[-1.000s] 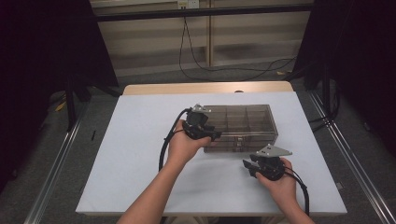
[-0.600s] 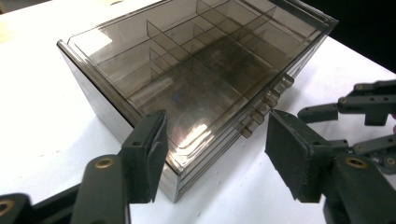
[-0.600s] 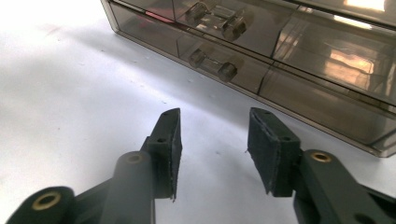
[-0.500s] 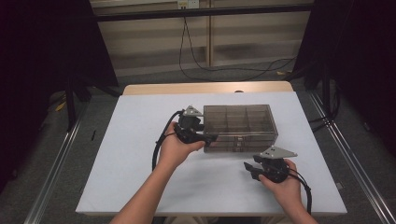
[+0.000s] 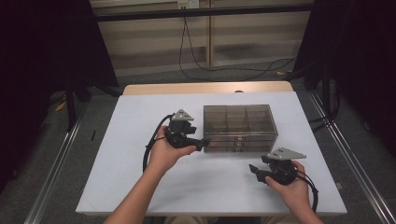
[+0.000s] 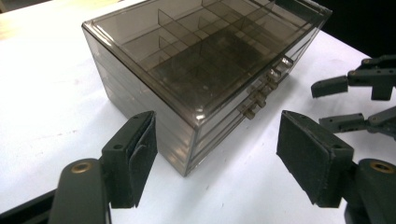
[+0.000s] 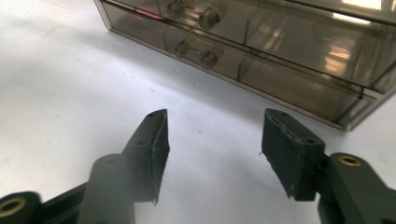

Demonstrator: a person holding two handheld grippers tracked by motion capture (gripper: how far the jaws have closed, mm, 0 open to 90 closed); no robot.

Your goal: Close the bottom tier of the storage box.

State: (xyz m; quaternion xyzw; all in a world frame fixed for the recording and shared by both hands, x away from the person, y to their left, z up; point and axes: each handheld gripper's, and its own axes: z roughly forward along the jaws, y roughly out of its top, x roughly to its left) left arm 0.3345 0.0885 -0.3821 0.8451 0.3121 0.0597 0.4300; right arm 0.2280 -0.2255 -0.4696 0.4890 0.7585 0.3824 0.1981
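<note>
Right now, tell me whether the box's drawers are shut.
Shut: the drawers sit flush in the box, only their knobs protruding.

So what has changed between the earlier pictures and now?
The left gripper has drawn back leftward off the smoky drawer box to its left front corner; its jaws have just been opening and press on nothing. The right gripper has also just been opening, empty. The box and the right hand stayed put.

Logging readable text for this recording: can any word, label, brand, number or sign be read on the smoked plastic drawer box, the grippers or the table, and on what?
None can be read. The drawer box shows bare smoked plastic, dividers and small knobs. The left gripper, the right gripper and the white table carry no print. A small pale plate on the far wall is too blurred to read.
</note>
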